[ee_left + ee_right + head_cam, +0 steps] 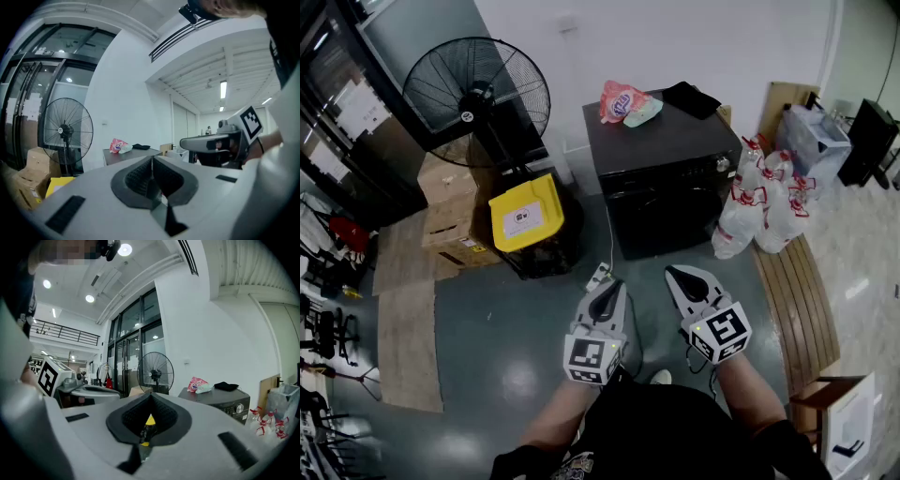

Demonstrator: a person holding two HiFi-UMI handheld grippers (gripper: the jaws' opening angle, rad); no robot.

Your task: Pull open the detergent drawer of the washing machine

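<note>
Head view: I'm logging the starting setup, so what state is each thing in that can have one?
washing machine, front flush, no drawer pulled out
left tool, shut, empty
right tool, shut, empty
fan, upright; cannot tell whether it is spinning
yellow bin lid, down

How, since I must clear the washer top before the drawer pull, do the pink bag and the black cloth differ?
The pink bag is bright, printed and puffed up; the black cloth is plain and lies flat. The pink bag touches a pale packet; the black cloth lies alone. Both rest on top of the washing machine, toward its back.
</note>
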